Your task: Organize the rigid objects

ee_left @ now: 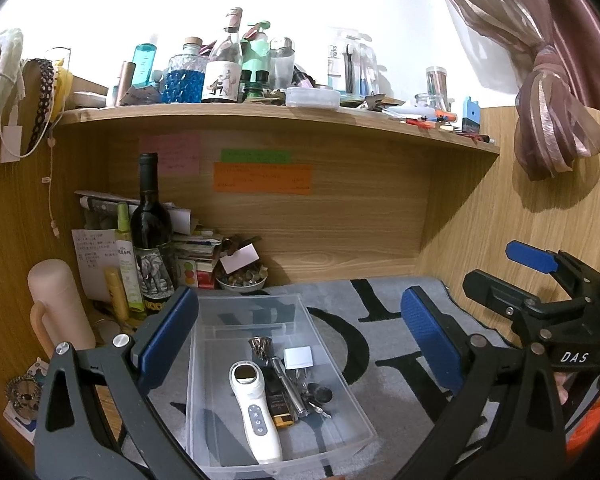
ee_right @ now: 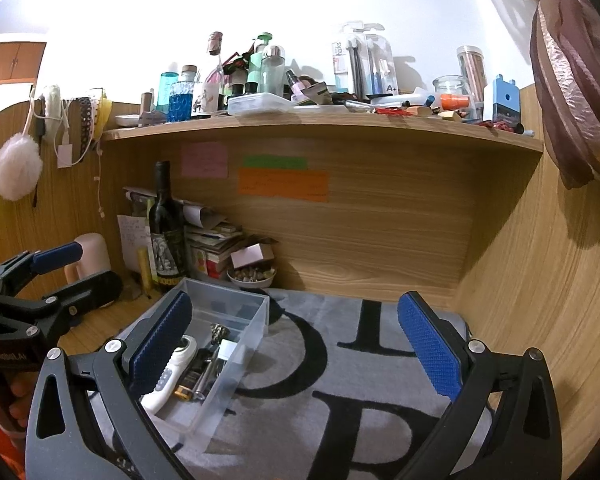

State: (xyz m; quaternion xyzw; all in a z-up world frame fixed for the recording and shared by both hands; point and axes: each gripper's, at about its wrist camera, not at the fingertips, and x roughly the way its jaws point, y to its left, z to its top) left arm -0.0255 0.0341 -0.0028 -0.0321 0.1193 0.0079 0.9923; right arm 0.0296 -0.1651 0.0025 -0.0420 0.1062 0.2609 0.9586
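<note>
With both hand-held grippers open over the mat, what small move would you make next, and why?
Probably lower the left hand-held gripper toward the clear bin: it hangs open and empty right above it, while the mat under the right hand-held gripper shows nothing loose.

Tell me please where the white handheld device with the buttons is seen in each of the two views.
Left wrist view: white handheld device lies low centre, inside the clear plastic box.
Right wrist view: device is lower left, in the box, partly behind the right gripper's left finger.
Shared landmark: dark wine bottle.
</note>
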